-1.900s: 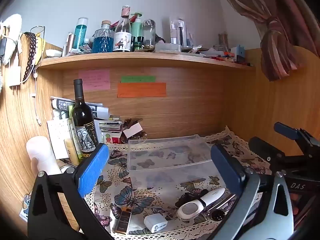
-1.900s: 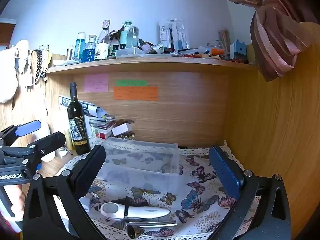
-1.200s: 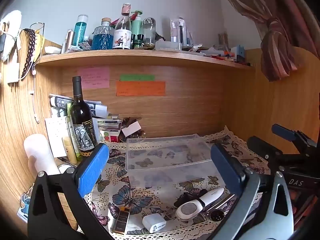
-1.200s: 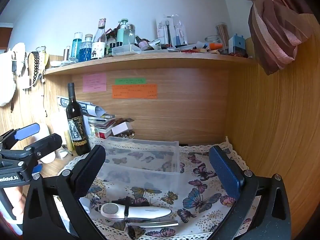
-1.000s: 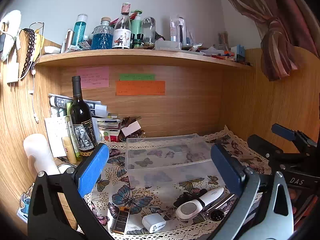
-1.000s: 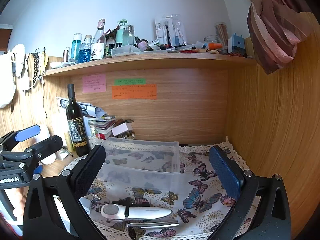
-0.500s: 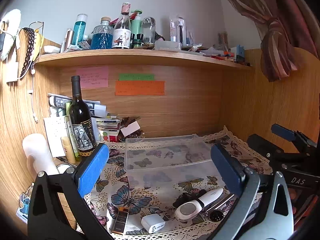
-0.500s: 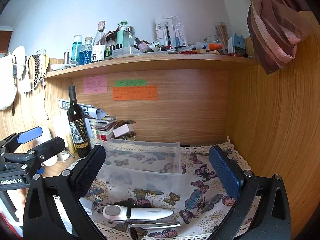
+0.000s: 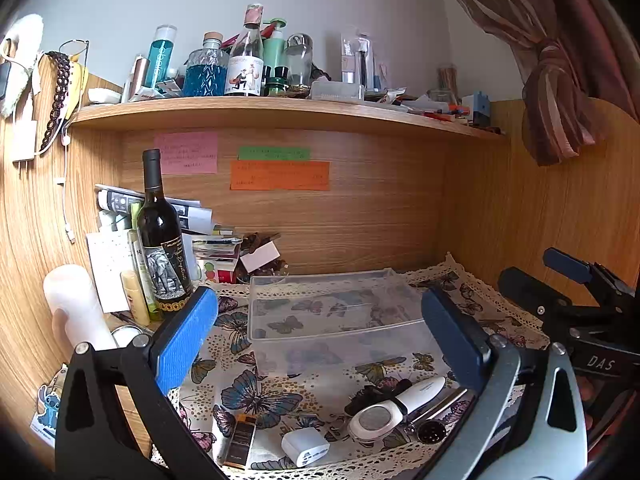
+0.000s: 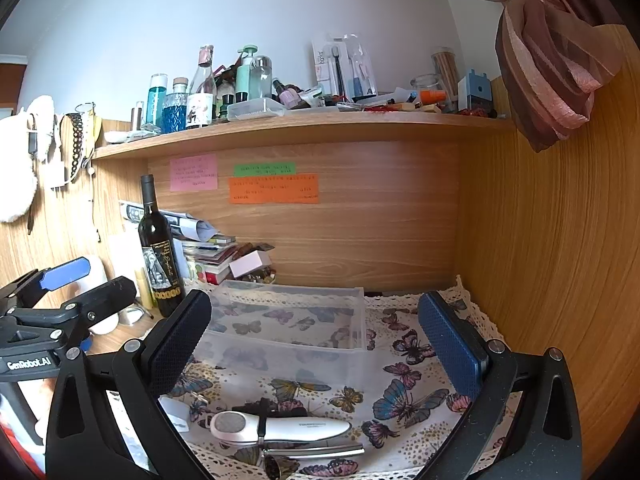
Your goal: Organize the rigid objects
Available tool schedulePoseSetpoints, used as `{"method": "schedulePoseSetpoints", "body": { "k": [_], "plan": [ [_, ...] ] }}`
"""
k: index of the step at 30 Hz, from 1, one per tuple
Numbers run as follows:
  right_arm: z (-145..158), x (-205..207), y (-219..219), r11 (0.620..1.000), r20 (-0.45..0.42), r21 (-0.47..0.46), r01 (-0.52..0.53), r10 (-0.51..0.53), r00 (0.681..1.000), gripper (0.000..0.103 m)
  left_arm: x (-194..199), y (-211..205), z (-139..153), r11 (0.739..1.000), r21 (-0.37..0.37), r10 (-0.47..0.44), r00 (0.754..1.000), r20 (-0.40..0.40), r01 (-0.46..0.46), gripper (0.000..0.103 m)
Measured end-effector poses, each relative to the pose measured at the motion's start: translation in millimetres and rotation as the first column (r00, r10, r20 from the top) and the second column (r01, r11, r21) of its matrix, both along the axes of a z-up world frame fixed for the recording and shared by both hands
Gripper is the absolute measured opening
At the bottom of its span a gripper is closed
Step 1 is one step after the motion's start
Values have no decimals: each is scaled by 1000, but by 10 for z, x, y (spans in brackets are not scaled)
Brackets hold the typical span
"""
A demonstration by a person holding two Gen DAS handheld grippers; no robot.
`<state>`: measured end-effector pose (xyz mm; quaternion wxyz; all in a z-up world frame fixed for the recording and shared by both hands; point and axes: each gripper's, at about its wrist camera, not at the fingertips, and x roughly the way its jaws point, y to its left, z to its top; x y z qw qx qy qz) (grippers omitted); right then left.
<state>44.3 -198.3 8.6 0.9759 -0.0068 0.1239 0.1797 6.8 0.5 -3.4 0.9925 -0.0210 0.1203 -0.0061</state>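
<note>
A clear plastic bin stands empty on the butterfly cloth; it also shows in the right wrist view. In front of it lie a white handheld device, a metal rod, a white charger block and a small black and gold box. My left gripper is open and empty above them. My right gripper is open and empty, over the white device.
A dark wine bottle stands at the back left beside stacked papers and books. A white cylinder is at the far left. A cluttered shelf runs overhead. Wooden walls close in the back and right.
Both grippers have drifted slightly; the scene is otherwise the same and both stay open.
</note>
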Motion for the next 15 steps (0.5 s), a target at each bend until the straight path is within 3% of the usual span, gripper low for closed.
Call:
{"method": "schedulePoseSetpoints", "body": {
  "k": [15],
  "plan": [
    [-3,-10,-8,1000,2,5,-9,9,1000,103,-1,-18,-2,1000,-3,-2,1000,-1,2,103]
  ]
}}
